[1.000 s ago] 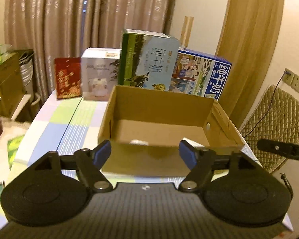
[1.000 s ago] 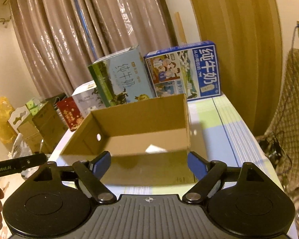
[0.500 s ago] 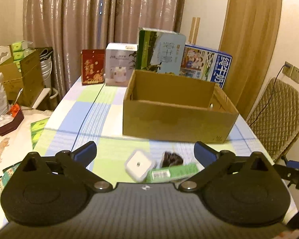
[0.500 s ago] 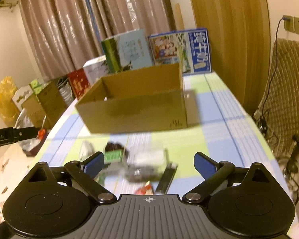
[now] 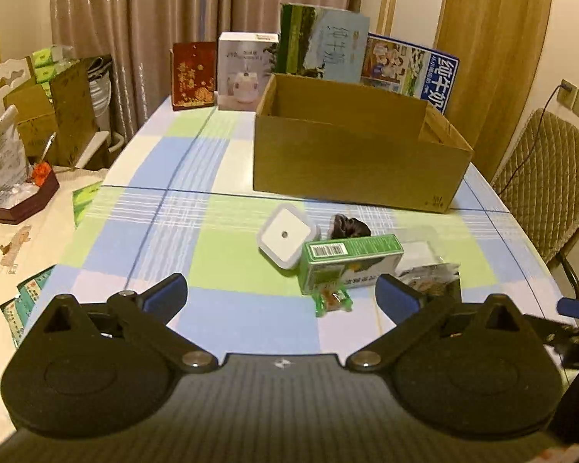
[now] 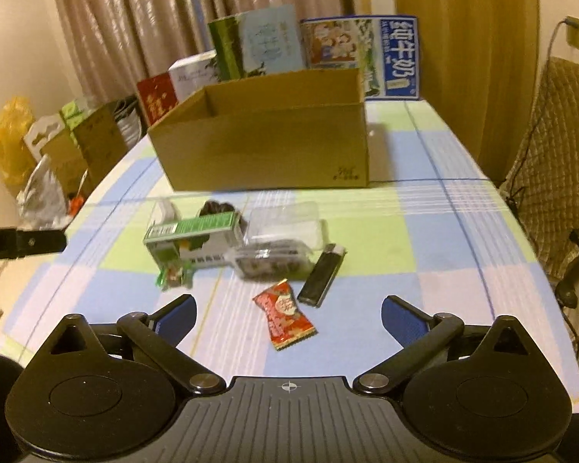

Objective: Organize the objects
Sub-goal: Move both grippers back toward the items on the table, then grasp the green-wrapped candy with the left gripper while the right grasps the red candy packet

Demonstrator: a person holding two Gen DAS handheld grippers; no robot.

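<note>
Both claws spread wide and empty: left gripper [image 5: 281, 293], right gripper [image 6: 289, 314], jaws of each just opened, nothing between them. Directly ahead of the right gripper, nearest of the clutter: red crinkled candy wrapper [image 6: 284, 315], long axis slanting away to the left; just beyond it, black slim lighter [image 6: 322, 274]. Farther back on the checked tablecloth, open brown cardboard box [image 6: 266, 142]. Probably a right-hand pick.

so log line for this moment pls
left claw: open, empty | right claw: open, empty | cardboard box: upright | lighter: on table
</note>
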